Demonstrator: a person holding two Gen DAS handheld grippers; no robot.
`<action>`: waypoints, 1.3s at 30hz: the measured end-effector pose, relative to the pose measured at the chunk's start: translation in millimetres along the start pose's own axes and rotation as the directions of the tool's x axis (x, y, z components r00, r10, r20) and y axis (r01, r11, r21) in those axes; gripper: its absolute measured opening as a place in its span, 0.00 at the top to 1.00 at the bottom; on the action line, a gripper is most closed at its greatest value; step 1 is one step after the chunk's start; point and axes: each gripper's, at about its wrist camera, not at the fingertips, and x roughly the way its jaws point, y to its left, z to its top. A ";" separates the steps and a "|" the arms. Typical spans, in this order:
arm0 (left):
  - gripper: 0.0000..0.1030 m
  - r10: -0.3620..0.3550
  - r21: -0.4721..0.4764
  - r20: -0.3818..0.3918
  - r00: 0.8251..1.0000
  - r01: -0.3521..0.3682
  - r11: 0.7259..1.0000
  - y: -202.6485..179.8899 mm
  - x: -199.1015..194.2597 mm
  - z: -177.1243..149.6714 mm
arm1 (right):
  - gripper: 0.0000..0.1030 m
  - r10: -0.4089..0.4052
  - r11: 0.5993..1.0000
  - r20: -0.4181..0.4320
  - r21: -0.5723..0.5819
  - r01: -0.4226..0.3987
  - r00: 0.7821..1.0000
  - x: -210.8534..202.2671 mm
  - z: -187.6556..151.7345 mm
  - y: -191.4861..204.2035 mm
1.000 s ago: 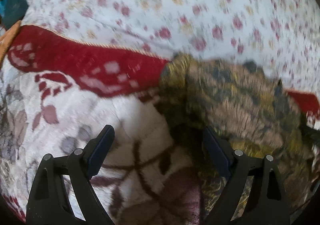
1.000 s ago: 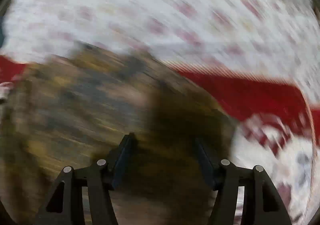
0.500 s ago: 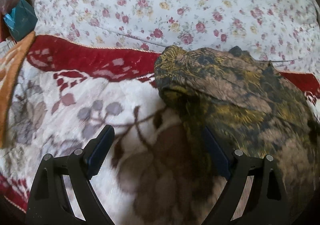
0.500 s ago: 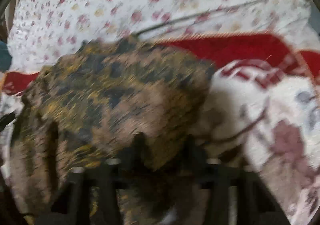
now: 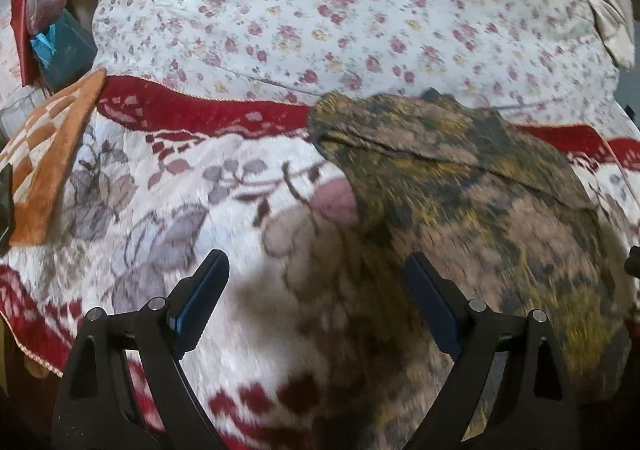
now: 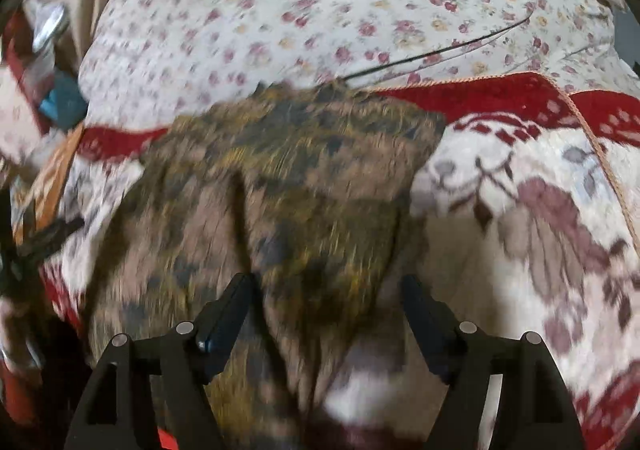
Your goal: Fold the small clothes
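Note:
A small brown, yellow and black patterned garment point(image 5: 472, 194) lies folded on the white and red floral blanket point(image 5: 168, 210). In the left wrist view it fills the right half. My left gripper point(image 5: 316, 290) hangs open above the blanket at the garment's left edge, with nothing held. In the right wrist view the garment point(image 6: 280, 178) spreads across the centre and left. My right gripper point(image 6: 326, 302) is over its near right corner, jaws opening; the cloth lies below them and the pads do not press on it.
A white quilt with small red flowers point(image 5: 340, 10) covers the far side. An orange checked cloth point(image 5: 44, 154) lies at the left blanket edge. A teal bag and clutter point(image 5: 60, 46) sit at the far left.
Both grippers have drawn back and risen, so more of the bed shows. The right gripper shut on the garment's near edge half a second ago and now stands open, with the cloth let go.

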 end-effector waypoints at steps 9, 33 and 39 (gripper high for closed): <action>0.13 -0.093 0.023 -0.079 0.992 0.096 0.995 4.0 -28.2 -59.5 | 0.28 0.039 0.999 -0.059 0.012 -0.039 0.997 -17.4 -73.1 0.1; 0.83 -0.246 -0.071 -0.259 0.934 0.235 0.969 6.5 -10.0 -114.6 | 0.28 0.137 0.987 -0.121 0.104 -0.125 0.983 -24.1 -98.5 -14.7; 0.94 -0.358 -0.132 -0.210 0.910 0.337 0.932 39.3 -36.1 -95.9 | 0.28 0.114 0.983 -0.072 0.150 -0.103 0.991 -41.2 -91.6 -33.2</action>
